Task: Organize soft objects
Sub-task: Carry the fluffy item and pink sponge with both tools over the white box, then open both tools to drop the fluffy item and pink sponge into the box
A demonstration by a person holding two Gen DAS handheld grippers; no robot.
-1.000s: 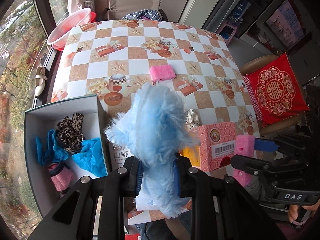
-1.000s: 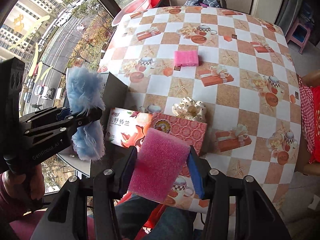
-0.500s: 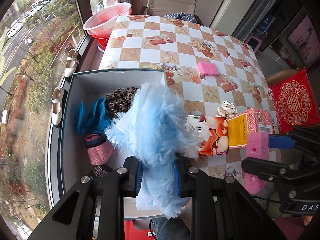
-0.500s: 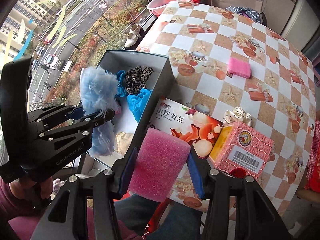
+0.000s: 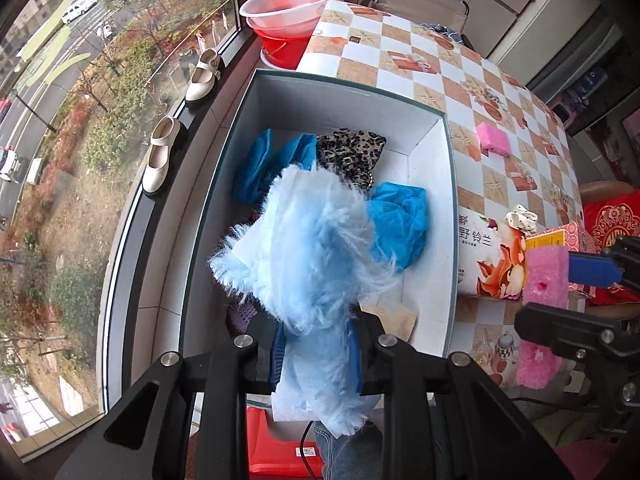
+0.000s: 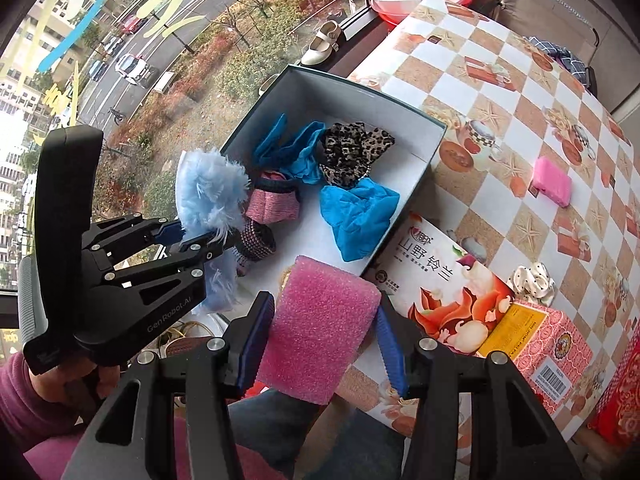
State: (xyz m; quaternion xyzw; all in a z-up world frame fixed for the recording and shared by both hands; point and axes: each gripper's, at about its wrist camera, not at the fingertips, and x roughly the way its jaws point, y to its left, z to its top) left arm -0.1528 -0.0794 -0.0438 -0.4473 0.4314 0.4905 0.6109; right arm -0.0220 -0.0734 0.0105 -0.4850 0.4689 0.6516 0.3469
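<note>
Over the open white box (image 5: pixel 432 160) at the window edge of the table (image 5: pixel 400 76), the left gripper (image 5: pixel 318 354) hangs with a fluffy light-blue piece (image 5: pixel 308 248) pinched between its 2 blue pads, the jaws closed tight on its lower part while the shaggy top flares up in front of the camera. From the right wrist view that fluffy piece (image 6: pixel 210 192) sits above the near left corner of the box (image 6: pixel 432 148), not touching the things already inside: 2 blue cloths, a leopard-print scrunchie (image 6: pixel 352 148) and a pink knitted item (image 6: pixel 274 204).

My reading is that the step in hand is dropping the fluffy piece into the box. What it calls for next, I would guess, is a small lowering and an opening of the jaws, with care that the long fibres do not cling to the pads.

Just right of that, the right gripper (image 6: pixel 324 332) has its jaws closed on a pink foam sponge (image 6: pixel 320 324), held near the box's front rim and beside the printed tissue pack (image 6: pixel 448 284). It looks ready to follow. A 2nd pink sponge (image 6: pixel 552 180) lies well apart on the checked cloth, still to be gathered, and a white dotted scrunchie (image 6: pixel 532 280) rests beside the pink carton (image 6: pixel 548 344).
</note>
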